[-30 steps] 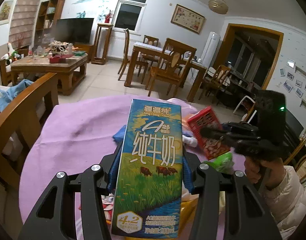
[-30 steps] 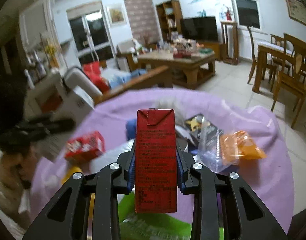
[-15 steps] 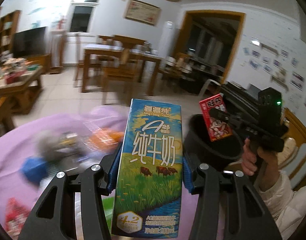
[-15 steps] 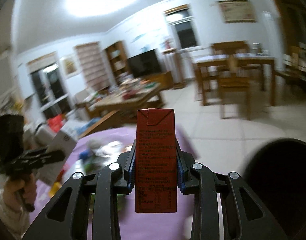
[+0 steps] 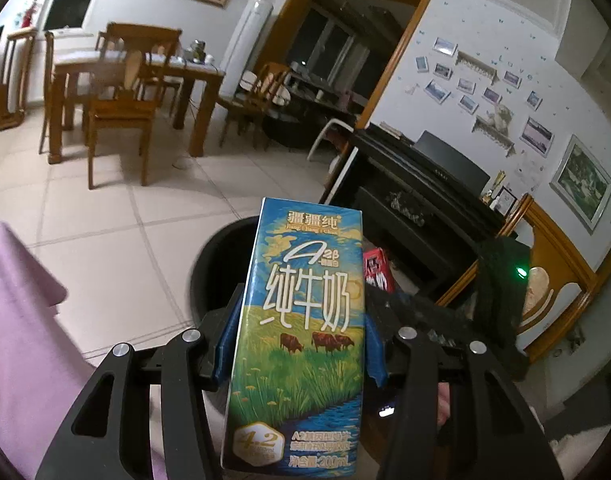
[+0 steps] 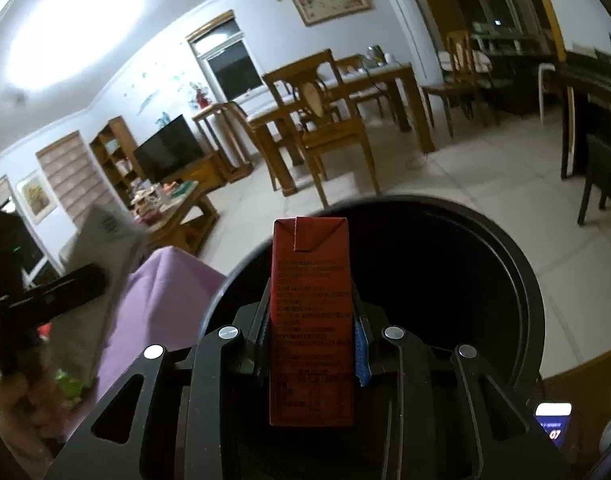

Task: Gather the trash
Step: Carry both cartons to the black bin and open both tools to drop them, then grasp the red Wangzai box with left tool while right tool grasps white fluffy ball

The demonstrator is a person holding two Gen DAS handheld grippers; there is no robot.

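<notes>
Right wrist view: your right gripper (image 6: pixel 311 332) pinches the red carton (image 6: pixel 311 320) upright between its blue pads, jaws narrow. The black bin (image 6: pixel 445 264) opens directly ahead and below, so the carton looks poised for release. Left wrist view: your left gripper (image 5: pixel 301 344) clamps the blue milk carton (image 5: pixel 301 344) upright at mid-height, jaws a bit wider. The bin's rim shows just beyond it, partly hidden. Purple cloth (image 5: pixel 21 320) lies off to the left. Both cartons sit by the bin, neither dropped yet.
</notes>
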